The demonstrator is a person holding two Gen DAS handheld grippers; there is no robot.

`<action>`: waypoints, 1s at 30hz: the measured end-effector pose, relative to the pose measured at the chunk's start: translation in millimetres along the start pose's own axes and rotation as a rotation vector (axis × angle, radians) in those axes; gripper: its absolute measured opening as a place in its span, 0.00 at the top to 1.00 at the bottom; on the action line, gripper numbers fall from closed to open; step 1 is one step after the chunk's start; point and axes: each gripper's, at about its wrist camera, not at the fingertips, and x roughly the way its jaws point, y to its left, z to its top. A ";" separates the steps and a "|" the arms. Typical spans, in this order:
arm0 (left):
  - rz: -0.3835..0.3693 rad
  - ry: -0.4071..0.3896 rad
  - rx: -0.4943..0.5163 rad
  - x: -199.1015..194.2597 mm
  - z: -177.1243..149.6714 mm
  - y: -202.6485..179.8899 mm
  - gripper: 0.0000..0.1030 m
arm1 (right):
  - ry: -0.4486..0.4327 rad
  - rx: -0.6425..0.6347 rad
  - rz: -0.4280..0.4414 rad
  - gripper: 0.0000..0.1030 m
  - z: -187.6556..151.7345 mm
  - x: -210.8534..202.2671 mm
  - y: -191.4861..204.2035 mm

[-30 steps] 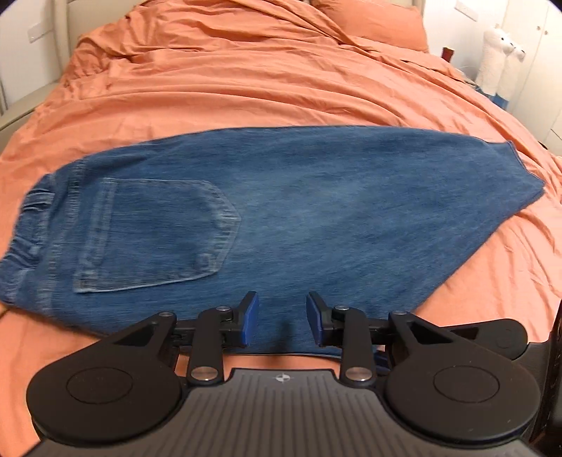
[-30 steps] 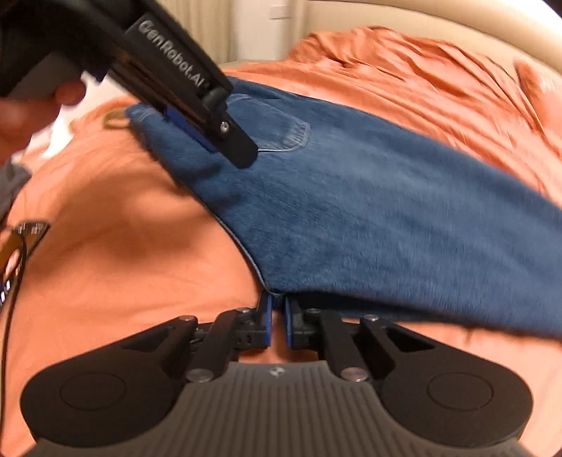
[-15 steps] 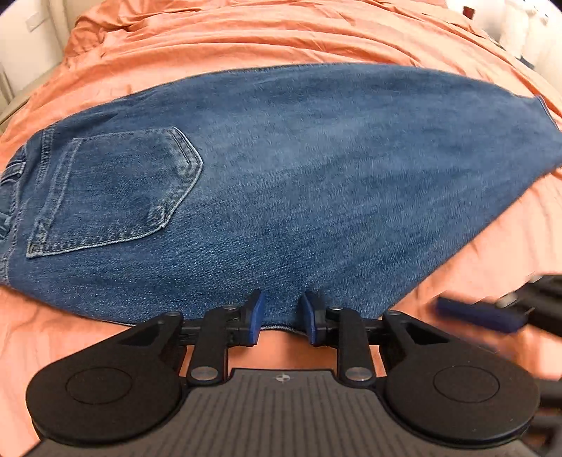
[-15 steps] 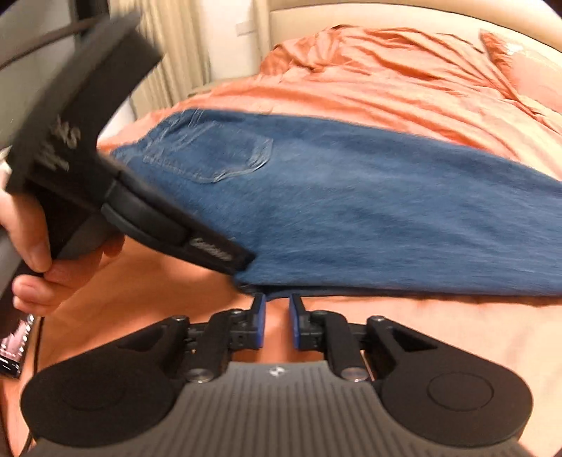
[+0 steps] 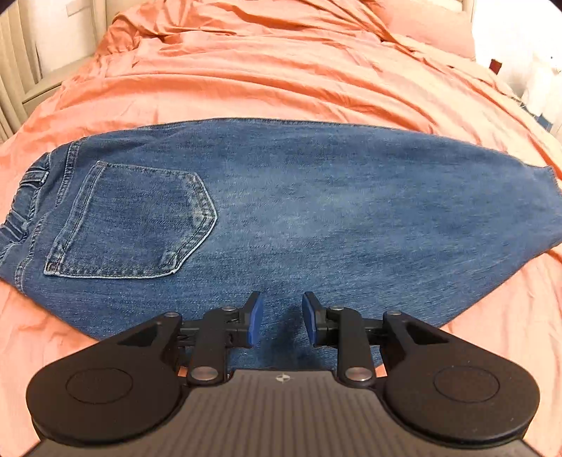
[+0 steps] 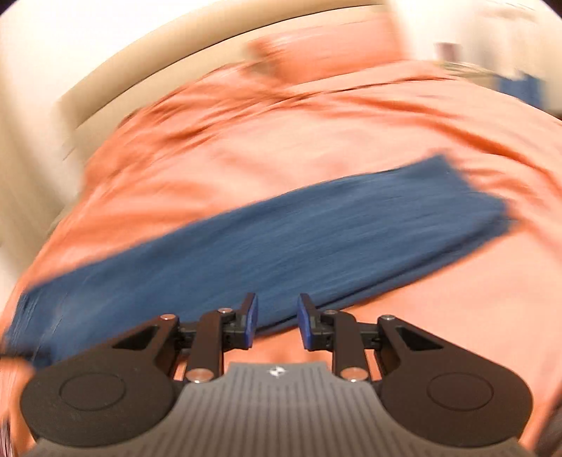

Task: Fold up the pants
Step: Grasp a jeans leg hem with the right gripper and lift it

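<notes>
Blue denim pants (image 5: 298,225) lie flat on the orange bedspread, folded lengthwise, with the waistband at the left, a back pocket (image 5: 133,221) facing up and the leg hem at the right. My left gripper (image 5: 279,321) is open and empty over the near edge of the pants. In the blurred right wrist view the pants (image 6: 281,246) stretch across as a long band. My right gripper (image 6: 277,325) is open and empty at their near edge.
The orange bedspread (image 5: 281,70) covers the whole bed, rumpled toward the far side. An orange pillow (image 5: 432,24) lies at the head. A beige headboard (image 6: 140,70) curves behind the bed. White furniture stands at the far right.
My right gripper has opened, let go of the pants' edge and swung right, blurring its view. My left gripper has pulled back and opened a little wider.
</notes>
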 end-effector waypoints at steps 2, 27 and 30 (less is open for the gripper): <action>-0.008 0.020 -0.018 4.1 -0.8 -2.0 0.69 | -0.037 0.127 -0.054 0.78 19.7 -2.8 -51.5; 0.045 0.119 -0.010 35.8 -8.5 -4.6 0.67 | -0.101 0.511 -0.065 0.97 71.8 39.3 -235.3; 0.033 0.123 -0.018 36.9 -6.8 -1.4 0.67 | -0.027 0.522 -0.123 0.98 56.3 65.4 -247.1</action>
